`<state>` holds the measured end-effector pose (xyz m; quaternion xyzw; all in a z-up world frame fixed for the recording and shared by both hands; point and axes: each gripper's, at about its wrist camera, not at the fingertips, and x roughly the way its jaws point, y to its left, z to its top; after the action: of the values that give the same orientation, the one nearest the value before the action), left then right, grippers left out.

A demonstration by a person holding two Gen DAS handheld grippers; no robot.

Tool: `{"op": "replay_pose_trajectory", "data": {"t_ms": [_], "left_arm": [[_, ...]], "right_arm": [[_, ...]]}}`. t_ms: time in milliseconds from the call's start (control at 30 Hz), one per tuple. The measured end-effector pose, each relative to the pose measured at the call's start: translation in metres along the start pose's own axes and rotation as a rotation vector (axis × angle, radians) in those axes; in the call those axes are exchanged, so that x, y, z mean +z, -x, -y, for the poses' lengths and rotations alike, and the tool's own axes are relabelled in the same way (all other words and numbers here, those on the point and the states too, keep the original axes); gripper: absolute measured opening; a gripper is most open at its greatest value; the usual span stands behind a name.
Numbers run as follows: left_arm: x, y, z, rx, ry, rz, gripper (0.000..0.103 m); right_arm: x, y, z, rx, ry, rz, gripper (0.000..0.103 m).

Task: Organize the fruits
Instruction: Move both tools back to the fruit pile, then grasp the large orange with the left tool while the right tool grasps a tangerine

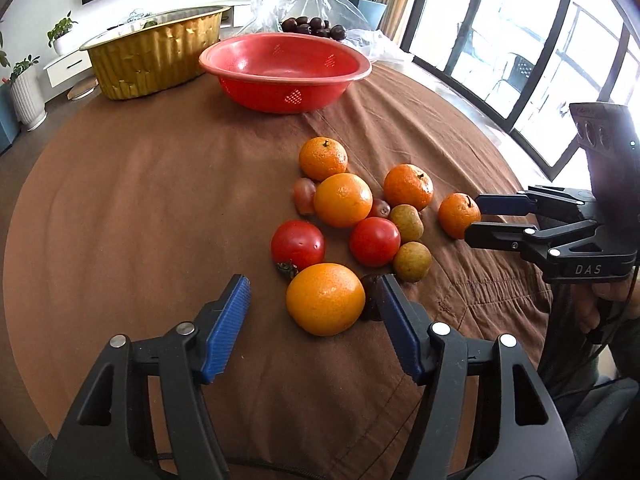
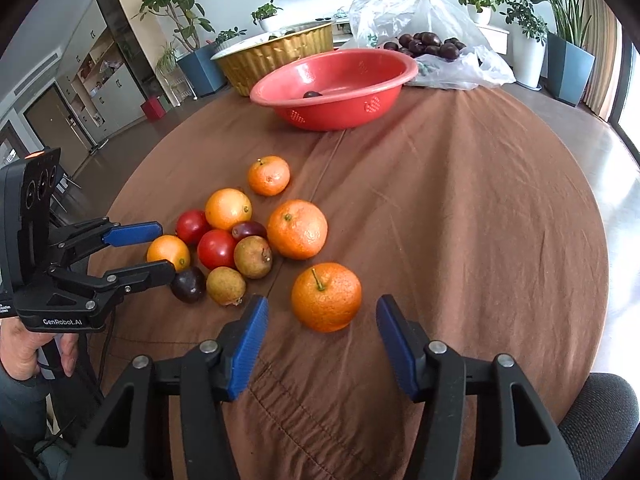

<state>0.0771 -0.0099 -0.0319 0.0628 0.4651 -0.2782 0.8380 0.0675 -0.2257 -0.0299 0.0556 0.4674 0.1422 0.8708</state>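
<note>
From my left wrist view, my left hand-held gripper (image 1: pixel 316 300) straddles a smooth round orange (image 1: pixel 325 299) mid-table, jaws released, not yet pinching. From my right wrist view, my right hand-held gripper (image 2: pixel 322 316) stands released around a stemmed mandarin (image 2: pixel 326 297). The red plastic colander bowl (image 2: pixel 360 80) at the far edge holds one dark plum (image 2: pixel 312 95); nearly everything remains unsorted.

Left wrist view: looks forward-down along own blue-padded fingers, close over fruit cluster on brown cloth-covered round table (image 1: pixel 160 200). Right wrist view: same tilt, from opposite side. Shared: fruit cluster, red perforated plastic basin (image 1: pixel 286 72), each other's gripper.
</note>
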Motion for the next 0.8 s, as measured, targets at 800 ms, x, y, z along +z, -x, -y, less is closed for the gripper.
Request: {"op": "replay_pose_trajectory", "data": {"t_ms": [800], "left_arm": [[0.001, -0.015, -0.031, -0.242, 0.203, -0.087, 0.041]], "right_arm": [[0.004, -0.009, 0.009, 0.044, -0.031, -0.031, 0.045]]}}
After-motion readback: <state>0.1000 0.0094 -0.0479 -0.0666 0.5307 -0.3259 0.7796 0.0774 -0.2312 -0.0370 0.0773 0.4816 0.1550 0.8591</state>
